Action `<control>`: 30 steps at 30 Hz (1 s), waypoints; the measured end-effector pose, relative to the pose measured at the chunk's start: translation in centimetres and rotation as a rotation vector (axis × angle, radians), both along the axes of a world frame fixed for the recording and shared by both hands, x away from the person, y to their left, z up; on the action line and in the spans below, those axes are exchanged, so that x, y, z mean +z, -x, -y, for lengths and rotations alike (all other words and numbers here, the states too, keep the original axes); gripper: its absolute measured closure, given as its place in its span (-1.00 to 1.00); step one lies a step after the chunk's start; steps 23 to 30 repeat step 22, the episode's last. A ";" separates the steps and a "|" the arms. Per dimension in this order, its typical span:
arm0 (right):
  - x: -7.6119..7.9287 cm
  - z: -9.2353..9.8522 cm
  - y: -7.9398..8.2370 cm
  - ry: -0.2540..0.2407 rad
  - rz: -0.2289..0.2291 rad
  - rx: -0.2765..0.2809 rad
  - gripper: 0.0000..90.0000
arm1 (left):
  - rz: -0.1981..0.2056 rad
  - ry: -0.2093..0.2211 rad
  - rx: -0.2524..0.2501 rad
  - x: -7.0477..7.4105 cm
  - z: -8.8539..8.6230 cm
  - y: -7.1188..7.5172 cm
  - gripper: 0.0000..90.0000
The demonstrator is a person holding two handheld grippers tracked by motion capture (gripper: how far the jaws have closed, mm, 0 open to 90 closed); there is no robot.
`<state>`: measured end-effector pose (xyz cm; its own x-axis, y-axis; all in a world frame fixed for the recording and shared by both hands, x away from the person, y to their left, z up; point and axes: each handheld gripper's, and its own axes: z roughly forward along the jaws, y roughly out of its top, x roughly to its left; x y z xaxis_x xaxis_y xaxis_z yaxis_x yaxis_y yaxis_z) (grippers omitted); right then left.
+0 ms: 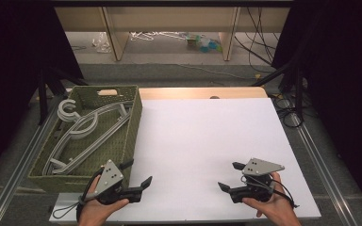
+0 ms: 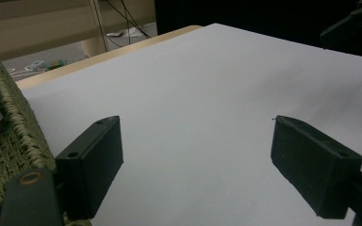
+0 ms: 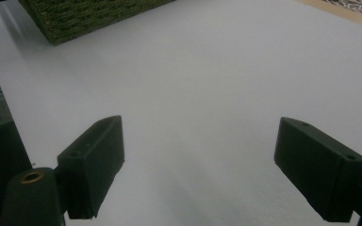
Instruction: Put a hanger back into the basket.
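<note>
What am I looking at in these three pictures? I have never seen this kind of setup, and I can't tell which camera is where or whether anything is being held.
No robot here: a person holds a tool in each hand. The high view looks down on the table from the person's side. The left hand-held gripper is at bottom left, the right hand-held gripper at bottom right. Each has two black jaws and a grey plate on top.

The other two pictures come from cameras riding on those tools, looking along their own jaws. In both, the jaws stand wide apart with bare white surface between them, so nothing is held.

On the table's left side sits a green woven basket with grey hangers in it. The left gripper is right beside its near corner; the basket's edge shows in the left gripper view.
</note>
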<state>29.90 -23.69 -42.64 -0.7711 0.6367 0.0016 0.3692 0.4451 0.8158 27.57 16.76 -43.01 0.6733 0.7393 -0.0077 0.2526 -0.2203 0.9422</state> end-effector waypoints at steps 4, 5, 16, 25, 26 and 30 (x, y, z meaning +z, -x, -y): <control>-0.2 0.1 0.4 -0.022 -0.006 -0.005 -0.62 | 0.007 0.009 -0.004 0.1 -0.1 0.0 -0.62; -0.3 0.1 0.5 -0.020 -0.002 -0.003 -0.62 | 0.009 0.006 -0.004 0.1 -0.2 0.0 -0.62; -0.5 0.1 0.4 -0.027 -0.009 -0.002 -0.62 | 0.004 0.013 -0.004 0.1 -0.2 -0.1 -0.62; -0.6 0.0 0.4 -0.028 -0.013 0.000 -0.62 | -0.002 0.029 0.002 0.1 -0.2 0.0 -0.62; -0.6 0.0 0.4 -0.028 -0.013 0.000 -0.62 | -0.002 0.029 0.002 0.1 -0.2 0.0 -0.62; -0.6 0.0 0.4 -0.028 -0.013 0.000 -0.62 | -0.002 0.029 0.002 0.1 -0.2 0.0 -0.62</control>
